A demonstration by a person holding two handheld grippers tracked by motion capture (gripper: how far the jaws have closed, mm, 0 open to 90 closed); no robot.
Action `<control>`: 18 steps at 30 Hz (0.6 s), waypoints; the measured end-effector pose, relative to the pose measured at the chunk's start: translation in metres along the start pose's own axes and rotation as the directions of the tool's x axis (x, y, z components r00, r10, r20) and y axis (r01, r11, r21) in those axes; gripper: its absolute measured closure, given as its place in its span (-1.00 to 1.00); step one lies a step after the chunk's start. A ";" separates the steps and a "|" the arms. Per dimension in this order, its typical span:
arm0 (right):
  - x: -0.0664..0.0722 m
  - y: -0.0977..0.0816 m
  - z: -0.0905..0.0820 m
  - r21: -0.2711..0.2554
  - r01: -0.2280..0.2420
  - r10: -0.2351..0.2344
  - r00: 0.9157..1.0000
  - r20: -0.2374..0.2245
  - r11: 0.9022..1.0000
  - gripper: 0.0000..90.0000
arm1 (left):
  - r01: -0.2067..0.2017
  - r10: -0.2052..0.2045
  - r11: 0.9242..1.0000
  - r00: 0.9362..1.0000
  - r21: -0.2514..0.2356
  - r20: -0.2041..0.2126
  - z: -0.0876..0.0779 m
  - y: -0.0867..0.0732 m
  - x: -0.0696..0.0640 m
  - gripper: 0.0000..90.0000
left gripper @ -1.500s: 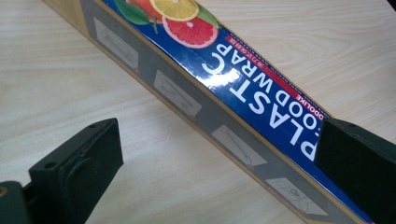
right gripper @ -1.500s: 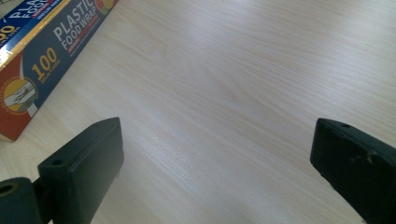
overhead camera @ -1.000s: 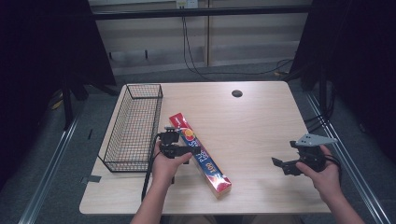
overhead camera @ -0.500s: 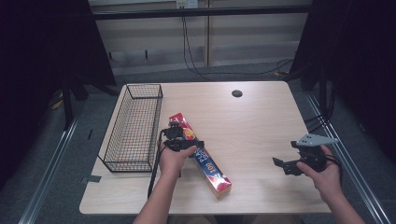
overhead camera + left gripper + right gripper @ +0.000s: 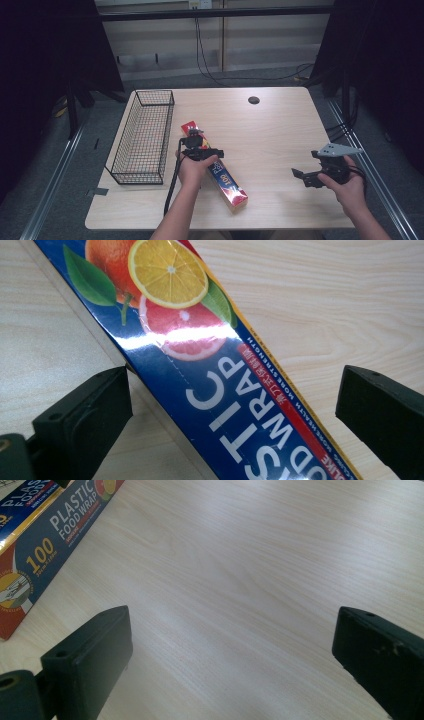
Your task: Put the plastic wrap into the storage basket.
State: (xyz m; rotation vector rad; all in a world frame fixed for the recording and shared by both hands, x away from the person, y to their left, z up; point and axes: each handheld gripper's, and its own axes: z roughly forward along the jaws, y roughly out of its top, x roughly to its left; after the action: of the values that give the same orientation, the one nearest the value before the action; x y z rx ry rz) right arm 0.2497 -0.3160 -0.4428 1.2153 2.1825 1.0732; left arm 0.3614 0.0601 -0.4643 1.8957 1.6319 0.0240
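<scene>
A long red and blue box of plastic food wrap (image 5: 225, 181) lies flat on the wooden table (image 5: 280, 130), slanting from upper left to lower right. My left gripper (image 5: 196, 142) hovers over the box's far half with its jaws open on either side of it. In the left gripper view the box (image 5: 220, 365), printed with citrus fruit, runs between the two wide-apart jaws without touching them. My right gripper (image 5: 311, 177) is open over bare table at the right, well apart from the box, whose near end (image 5: 45, 545) appears at the left of the right gripper view.
A black wire basket (image 5: 142, 135) stands along the table's left side, just left of the box. A dark round hole (image 5: 253, 100) marks the table's far middle. Black cables hang behind the table.
My left gripper has moved forward along the box toward its far end. The right gripper has stayed where it was.
</scene>
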 end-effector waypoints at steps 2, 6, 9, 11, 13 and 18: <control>-0.001 0.000 -0.001 0.000 0.002 -0.002 1.000 0.003 1.000 -0.94 | -0.006 0.007 1.000 1.000 0.016 -0.010 0.003 -0.002 -0.001 -0.97; -0.001 0.001 -0.001 -0.001 -0.005 0.005 1.000 0.006 1.000 -0.94 | -0.022 0.023 1.000 0.999 0.018 -0.027 0.005 -0.005 -0.003 -0.97; -0.001 0.001 -0.001 -0.005 -0.004 0.004 1.000 0.002 1.000 -0.94 | -0.034 0.036 0.998 0.999 0.044 -0.032 0.007 -0.008 -0.005 -0.97; -0.001 0.001 -0.001 -0.006 -0.002 0.002 1.000 0.004 1.000 -0.94 | -0.022 0.024 0.999 0.999 0.045 -0.031 0.008 -0.009 -0.005 -0.96; -0.001 0.001 -0.001 -0.010 -0.001 0.001 1.000 0.006 1.000 -0.94 | -0.015 0.017 0.998 0.999 0.060 -0.030 0.007 -0.007 -0.005 -0.94; 0.000 0.001 -0.001 0.000 0.001 -0.001 1.000 -0.004 1.000 -0.94 | -0.018 0.021 0.997 0.999 0.071 -0.036 0.007 -0.005 -0.005 -0.89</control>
State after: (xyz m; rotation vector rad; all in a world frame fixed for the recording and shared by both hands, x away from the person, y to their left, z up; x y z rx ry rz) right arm 0.2497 -0.3166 -0.4415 1.2133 2.1861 1.0765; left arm 0.3588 0.0529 -0.4704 1.9753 1.6584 0.0089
